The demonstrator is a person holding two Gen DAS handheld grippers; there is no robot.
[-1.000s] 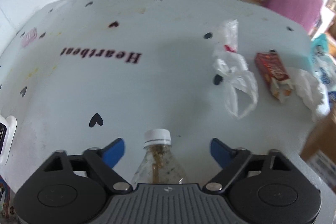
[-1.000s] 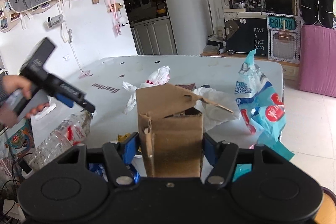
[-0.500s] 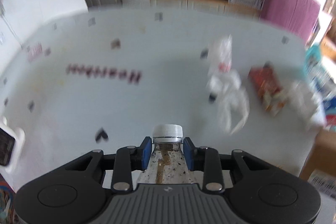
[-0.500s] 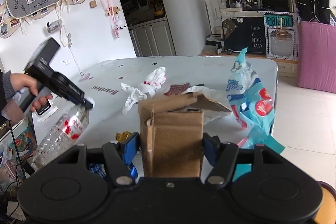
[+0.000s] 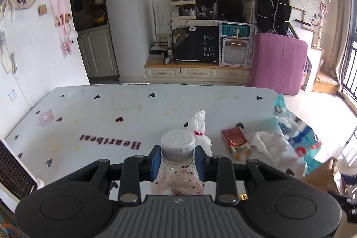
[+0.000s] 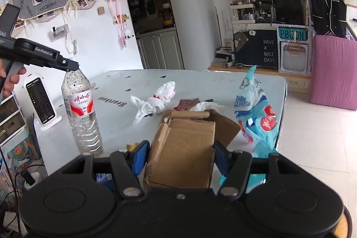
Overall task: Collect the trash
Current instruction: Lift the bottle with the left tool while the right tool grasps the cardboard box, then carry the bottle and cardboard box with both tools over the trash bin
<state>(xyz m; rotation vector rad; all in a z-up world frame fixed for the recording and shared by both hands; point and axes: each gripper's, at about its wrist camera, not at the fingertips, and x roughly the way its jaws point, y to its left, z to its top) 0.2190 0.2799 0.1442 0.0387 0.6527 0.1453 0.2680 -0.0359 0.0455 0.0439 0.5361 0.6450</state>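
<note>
My left gripper is shut on the neck of a clear plastic bottle with a white cap. In the right wrist view the bottle hangs upright from the left gripper, its base at the table's near edge. My right gripper is shut on an open brown cardboard box, pads pressed to its sides. On the white table lie a knotted white plastic bag, a red carton, crumpled white wrap and a blue printed plastic bag.
A white heater stands by the table's left edge, near a person's hand. A pink card lies at the far left of the table. Beyond the table are a low cabinet and a purple covered block.
The left jaws closed on the lying bottle's neck, then raised it upright while the view tilted up toward the room. The right gripper shifted slightly with the box.
</note>
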